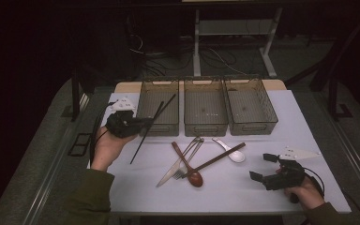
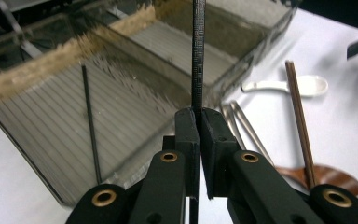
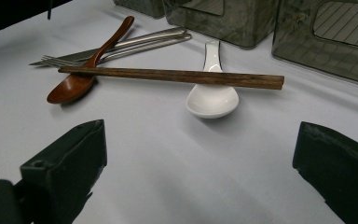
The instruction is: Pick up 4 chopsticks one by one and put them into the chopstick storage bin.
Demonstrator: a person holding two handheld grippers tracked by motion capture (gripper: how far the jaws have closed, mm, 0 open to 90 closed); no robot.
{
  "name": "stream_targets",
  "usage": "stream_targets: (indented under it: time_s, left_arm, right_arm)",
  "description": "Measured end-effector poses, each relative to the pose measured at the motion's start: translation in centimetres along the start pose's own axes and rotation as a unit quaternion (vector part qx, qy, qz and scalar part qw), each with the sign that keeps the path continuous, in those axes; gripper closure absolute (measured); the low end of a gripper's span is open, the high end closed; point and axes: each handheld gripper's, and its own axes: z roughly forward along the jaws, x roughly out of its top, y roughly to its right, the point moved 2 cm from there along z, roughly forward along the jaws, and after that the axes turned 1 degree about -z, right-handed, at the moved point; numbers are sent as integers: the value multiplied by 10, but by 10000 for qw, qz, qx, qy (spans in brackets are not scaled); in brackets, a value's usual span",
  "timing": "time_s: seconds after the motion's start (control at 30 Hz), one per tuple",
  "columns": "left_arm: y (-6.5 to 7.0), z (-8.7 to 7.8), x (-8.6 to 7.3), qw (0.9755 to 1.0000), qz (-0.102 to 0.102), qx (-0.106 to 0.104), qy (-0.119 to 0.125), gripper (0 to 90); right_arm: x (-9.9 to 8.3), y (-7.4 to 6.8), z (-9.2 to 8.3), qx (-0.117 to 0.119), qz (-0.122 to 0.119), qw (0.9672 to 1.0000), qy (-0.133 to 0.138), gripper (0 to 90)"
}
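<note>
My left gripper (image 1: pixel 145 123) (image 2: pixel 198 114) is shut on a black chopstick (image 1: pixel 138 151) (image 2: pixel 198 56), gripping it near its middle at the front edge of the left bin (image 1: pixel 146 96) (image 2: pixel 37 140). The stick slants from the table side up over the bin. A second black chopstick (image 1: pixel 169 101) (image 2: pixel 89 121) lies inside that bin. My right gripper (image 1: pixel 261 168) (image 3: pixel 200 133) rests open near the front right of the table, with nothing between its jaws, facing the cutlery pile.
A brown wooden chopstick (image 1: pixel 215 159) (image 3: pixel 168 76) lies across a white spoon (image 1: pixel 234 154) (image 3: pixel 212 98). A wooden spoon (image 1: pixel 190 171) (image 3: pixel 81 79), a knife (image 1: pixel 168 173) and a fork (image 1: pixel 187 161) lie mid-table. Middle bin (image 1: pixel 205 123) and right bin (image 1: pixel 251 126) stand behind.
</note>
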Motion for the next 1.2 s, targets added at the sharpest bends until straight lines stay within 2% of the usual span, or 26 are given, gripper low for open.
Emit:
stream_targets:
  time_s: [0.37, 0.63, 0.87, 1.03, 1.2]
  left_arm:
    - [-21, 8, 55, 9996, 64, 53, 255, 847]
    - [-42, 19, 86, 9989, 70, 236, 406, 847]
    - [-65, 36, 90, 9973, -149, 448, 561, 847]
    - [-77, 51, 84, 9970, -318, 533, 473, 846]
    - [-80, 66, 78, 9974, -354, 556, 282, 846]
  right_arm:
    - [0, 1, 0, -6, -6, 10000, 21, 25]
    - [0, 1, 0, -3, -1, 10000, 31, 25]
    - [0, 1, -1, 7, 10, 10000, 38, 25]
    - [0, 1, -2, 23, 20, 10000, 56, 25]
    - [0, 2, -2, 20, 20, 10000, 56, 25]
